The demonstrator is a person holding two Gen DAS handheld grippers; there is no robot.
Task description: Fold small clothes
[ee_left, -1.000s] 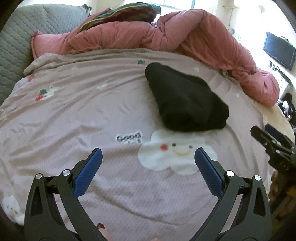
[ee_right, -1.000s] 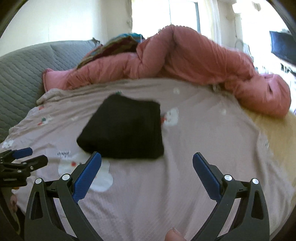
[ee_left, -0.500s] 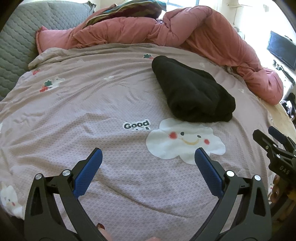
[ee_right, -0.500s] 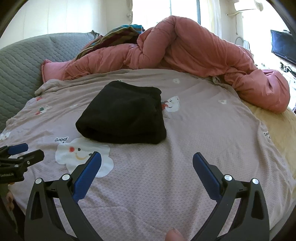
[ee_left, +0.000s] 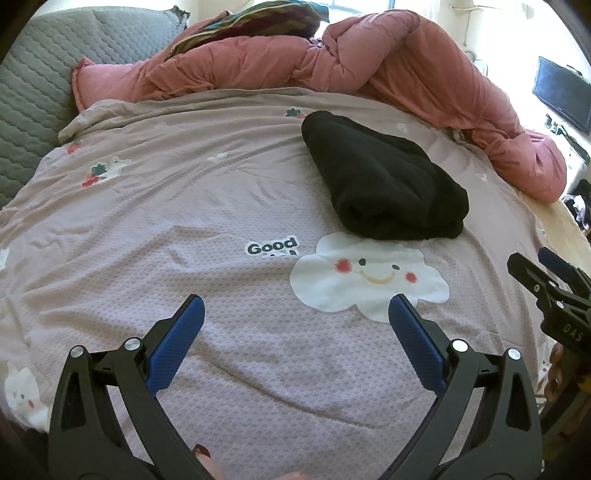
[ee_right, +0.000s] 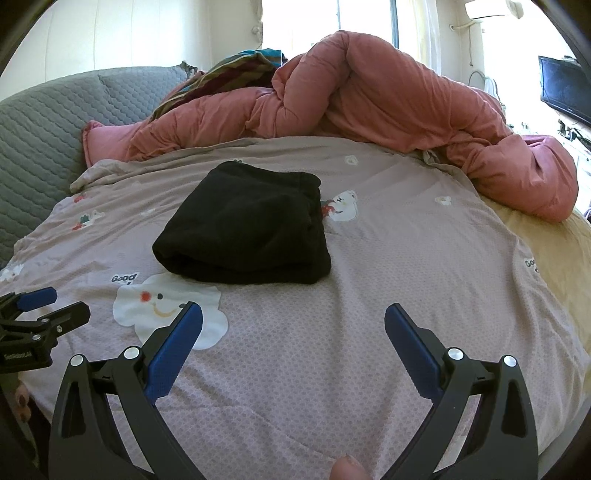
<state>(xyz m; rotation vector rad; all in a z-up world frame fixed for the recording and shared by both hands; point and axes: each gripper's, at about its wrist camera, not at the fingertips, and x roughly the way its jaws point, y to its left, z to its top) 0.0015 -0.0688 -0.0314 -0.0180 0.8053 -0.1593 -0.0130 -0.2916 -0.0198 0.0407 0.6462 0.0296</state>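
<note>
A bed (ee_left: 155,206) spread with a mauve sheet printed with a smiling cloud (ee_left: 365,275) fills the frame, a rumpled pink duvet (ee_right: 388,96) heaped along its far edge. A grey quilted headboard (ee_right: 40,122) rises at upper left. Daylight floods a window (ee_right: 325,18) at top centre; a dark television (ee_right: 565,88) hangs at upper right.

Both wrist views look forward and slightly down across the mauve printed bedsheet (ee_left: 155,206) (left view lower, nearer), sharing the folded black fleece garment (ee_left: 384,184) (ee_right: 247,229).
</note>
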